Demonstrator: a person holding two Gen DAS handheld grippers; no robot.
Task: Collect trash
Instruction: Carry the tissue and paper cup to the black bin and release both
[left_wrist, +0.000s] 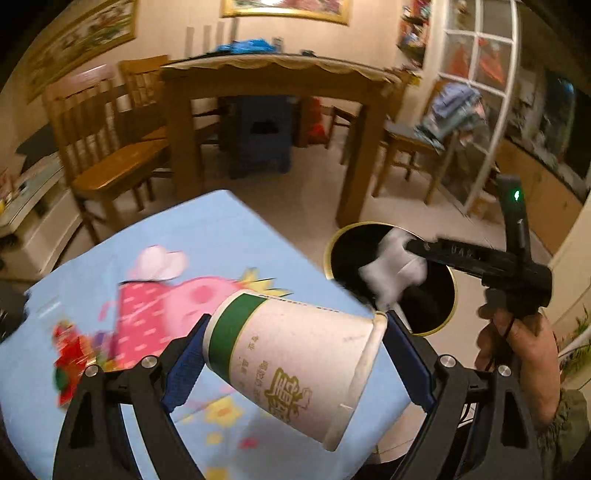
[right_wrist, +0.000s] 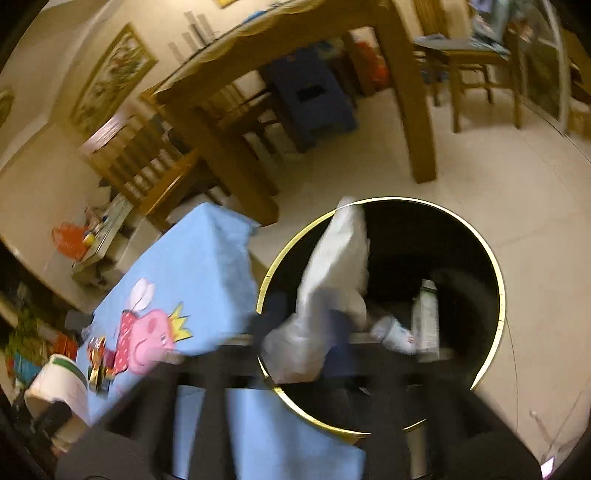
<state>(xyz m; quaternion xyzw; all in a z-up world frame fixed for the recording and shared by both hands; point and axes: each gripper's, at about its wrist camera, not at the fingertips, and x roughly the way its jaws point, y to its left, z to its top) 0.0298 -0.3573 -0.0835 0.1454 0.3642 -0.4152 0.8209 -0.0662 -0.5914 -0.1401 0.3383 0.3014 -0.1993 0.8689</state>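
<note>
Left hand-held gripper (left_wrist: 295, 354) clamped wide; right hand-held gripper (right_wrist: 306, 325) blurred, grip unclear.

The paper cup (left_wrist: 295, 365) lay sideways between the left gripper (left_wrist: 295, 354) fingers, above the table (left_wrist: 207, 236) — off its right edge stood the bin (right_wrist: 495, 266), bottles (right_wrist: 424, 314) inside, crumpled tissue (right_wrist: 332, 280) over its mouth.

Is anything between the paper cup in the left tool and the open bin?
Nothing solid. The paper cup, clamped in the left tool, has open air to the bin. Only the right tool and its white tissue hang over the opening.
</note>
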